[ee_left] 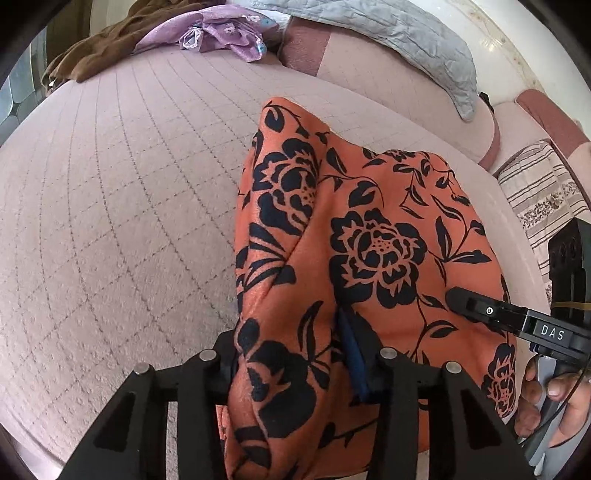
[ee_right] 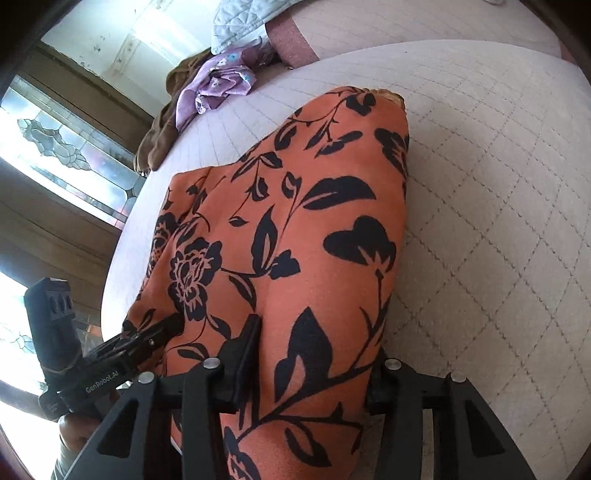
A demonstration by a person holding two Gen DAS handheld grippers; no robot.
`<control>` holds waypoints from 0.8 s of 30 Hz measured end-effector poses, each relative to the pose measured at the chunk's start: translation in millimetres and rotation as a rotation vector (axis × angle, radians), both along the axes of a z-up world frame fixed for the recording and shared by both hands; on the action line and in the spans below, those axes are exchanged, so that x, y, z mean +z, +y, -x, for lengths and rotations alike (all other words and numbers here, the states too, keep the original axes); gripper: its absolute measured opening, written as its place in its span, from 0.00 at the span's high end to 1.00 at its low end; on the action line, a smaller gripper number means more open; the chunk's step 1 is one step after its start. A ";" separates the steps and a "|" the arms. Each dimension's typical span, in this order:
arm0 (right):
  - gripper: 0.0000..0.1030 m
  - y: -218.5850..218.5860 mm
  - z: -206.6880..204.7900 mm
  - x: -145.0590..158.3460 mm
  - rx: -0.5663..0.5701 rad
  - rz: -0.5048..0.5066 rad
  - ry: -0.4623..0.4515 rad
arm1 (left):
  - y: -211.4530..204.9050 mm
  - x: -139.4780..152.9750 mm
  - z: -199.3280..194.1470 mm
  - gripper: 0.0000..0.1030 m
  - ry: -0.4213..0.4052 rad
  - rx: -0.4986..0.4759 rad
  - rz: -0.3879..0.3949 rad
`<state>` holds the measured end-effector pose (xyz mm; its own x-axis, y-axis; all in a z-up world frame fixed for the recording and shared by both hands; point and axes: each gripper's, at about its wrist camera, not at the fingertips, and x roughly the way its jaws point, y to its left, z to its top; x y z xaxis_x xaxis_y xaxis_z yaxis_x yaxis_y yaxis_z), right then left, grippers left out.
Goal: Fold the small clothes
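Nearest each camera, the left tool [ee_left: 299,373] and the right tool [ee_right: 310,365] each hold a bunched fold of the orange cloth garment printed with black flowers [ee_left: 369,229], their jaws narrowed onto the near edge, which is raised while the rest drapes away over the pale pink quilted bed cover [ee_left: 129,221]. The fabric is gathered unevenly in both grips, so one likely fault is a layer slipping free if the two hands pull apart or lift at different rates. Further out, the loose far end [ee_right: 369,99] could drag and crease instead of folding flat. Beyond, the crumpled purple flowered garment [ee_left: 221,33] and the brown cloth [ee_left: 92,51] lie well apart and pose little risk.
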<state>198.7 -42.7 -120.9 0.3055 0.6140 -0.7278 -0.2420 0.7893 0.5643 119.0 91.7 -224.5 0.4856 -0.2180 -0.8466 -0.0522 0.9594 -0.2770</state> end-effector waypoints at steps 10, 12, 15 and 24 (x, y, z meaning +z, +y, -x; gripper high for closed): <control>0.33 -57.3 -26.1 -5.7 -0.190 -0.314 0.095 | 4.0 -1.1 -2.2 0.54 0.002 -0.002 0.021; 0.33 -56.4 -48.2 -10.9 -0.197 -0.350 0.138 | 5.3 -1.9 -0.7 0.54 -0.001 -0.009 0.021; 0.66 -42.2 -70.4 -15.2 -0.162 -0.293 0.144 | 7.3 -3.3 1.3 0.54 -0.005 -0.011 0.027; 0.37 -42.8 -34.7 12.1 -0.165 -0.164 0.025 | 8.3 -3.3 5.3 0.52 -0.033 -0.008 0.013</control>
